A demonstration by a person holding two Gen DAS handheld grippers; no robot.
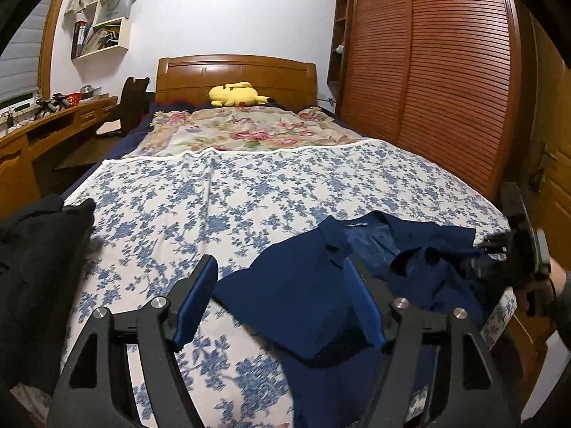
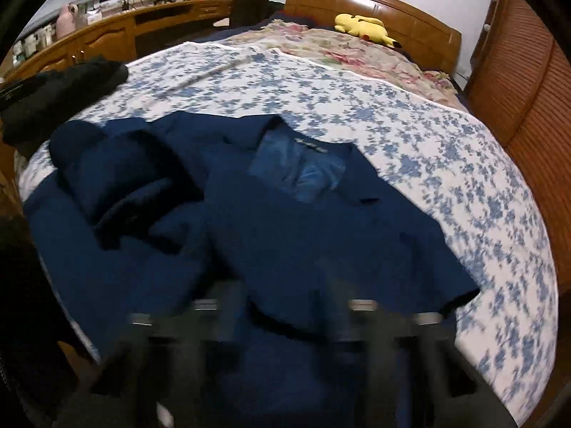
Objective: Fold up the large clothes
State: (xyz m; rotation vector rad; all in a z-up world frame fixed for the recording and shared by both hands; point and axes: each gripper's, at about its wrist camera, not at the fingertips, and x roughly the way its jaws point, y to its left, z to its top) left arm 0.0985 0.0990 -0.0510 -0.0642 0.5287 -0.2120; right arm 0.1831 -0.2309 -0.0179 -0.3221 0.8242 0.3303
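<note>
Navy jacket [image 1: 303, 296] laid near the foot of a bed [image 1: 249, 192], partly folded.

Going left to right in the left wrist view, a black garment [image 1: 39, 249] is heaped at the bed's left edge, and the left gripper [image 1: 282, 303] is held with its jaws wide apart above the jacket's folded left part, nothing pinched between them. The jacket's collar is turned toward the headboard [image 1: 235, 75], where a yellow plush toy [image 1: 237, 95] is seen. At the far right edge the right gripper [image 1: 499, 256] is seen beside the jacket's rumpled side; it is blurred in both views, so whether it is narrow or gripping cloth cannot be told.
</note>
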